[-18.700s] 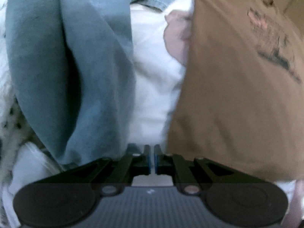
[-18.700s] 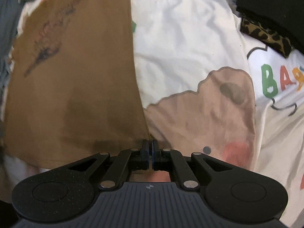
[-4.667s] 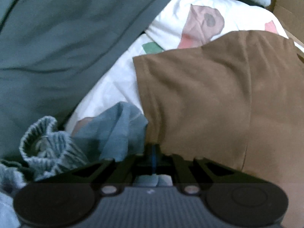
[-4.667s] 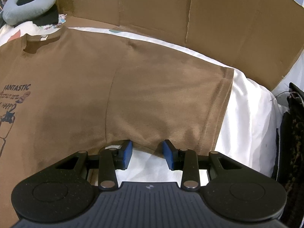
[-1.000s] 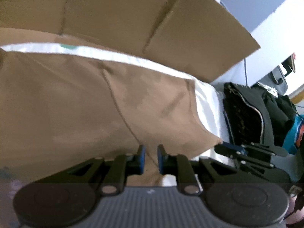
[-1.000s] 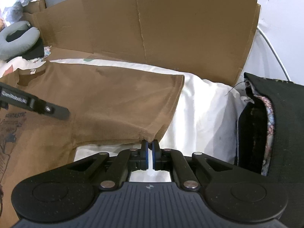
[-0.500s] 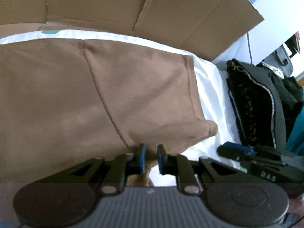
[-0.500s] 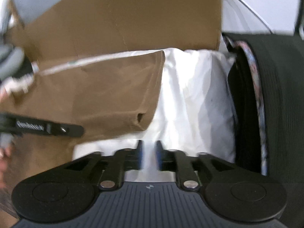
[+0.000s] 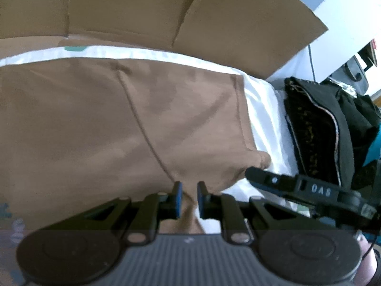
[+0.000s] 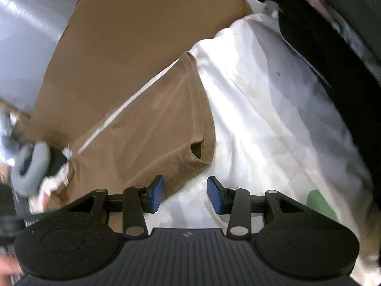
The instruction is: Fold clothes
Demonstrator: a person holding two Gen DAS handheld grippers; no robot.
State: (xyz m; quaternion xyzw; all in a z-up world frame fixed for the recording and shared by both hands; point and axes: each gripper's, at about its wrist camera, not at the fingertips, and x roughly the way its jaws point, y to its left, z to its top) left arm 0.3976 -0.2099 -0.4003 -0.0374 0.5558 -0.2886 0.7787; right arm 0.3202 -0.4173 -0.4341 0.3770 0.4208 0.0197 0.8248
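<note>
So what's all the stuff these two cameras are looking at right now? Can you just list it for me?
brown T-shirt: one, brown, spread on the bed sheet, one sleeve toward the dark pile
bed sheet: one, white with a green print patch, under the shirt
cardboard sheet: one, tan, creased, standing behind the shirt
dark clothes pile: one stack, black with a patterned layer, beside the sheet's edge
neck pillow: one, grey, far end, blurred
left gripper: one, black with blue-padded fingers, narrow gap, shirt fabric between them
right gripper: one, black with blue pads, fingers wide apart over the sheet by the sleeve hem, holding nothing
</note>
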